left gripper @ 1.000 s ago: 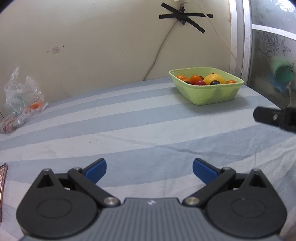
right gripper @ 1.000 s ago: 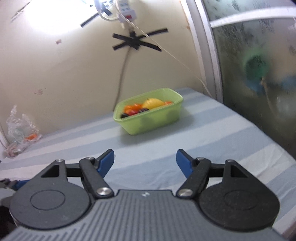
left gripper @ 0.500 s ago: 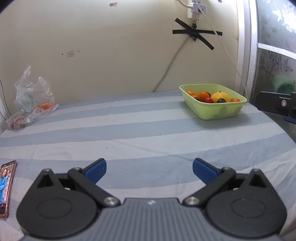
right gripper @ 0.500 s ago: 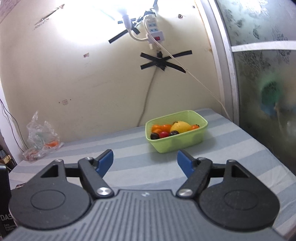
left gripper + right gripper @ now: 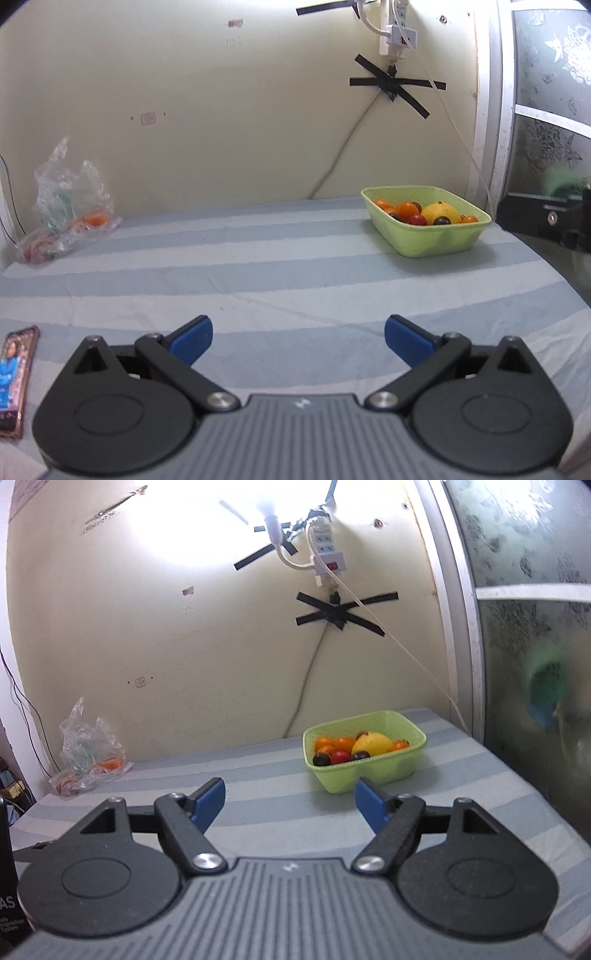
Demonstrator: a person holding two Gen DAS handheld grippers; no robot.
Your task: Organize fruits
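A light green tub (image 5: 436, 242) (image 5: 369, 775) sits at the far right of the striped bed, close to the wall. It holds a yellow fruit (image 5: 441, 212) (image 5: 373, 744), small orange fruits (image 5: 406, 209) (image 5: 334, 744), a red one (image 5: 340, 757) and dark ones. My left gripper (image 5: 298, 336) is open and empty, well short of the tub and left of it. My right gripper (image 5: 290, 794) is open and empty too, nearer the tub, which lies just beyond its right fingertip. Part of the right gripper's black frame shows at the right edge of the left wrist view.
A crumpled clear plastic bag (image 5: 68, 218) (image 5: 88, 757) with something orange inside lies at the far left by the wall. A phone (image 5: 14, 380) lies at the bed's near left. Cables hang from a taped power strip (image 5: 325, 559). A frosted glass panel (image 5: 535, 664) bounds the right side.
Both views have tilted upward as the grippers rose, so more wall shows and the tub sits lower in the pictures. The phone has come into the left wrist view. Both grippers stay open.
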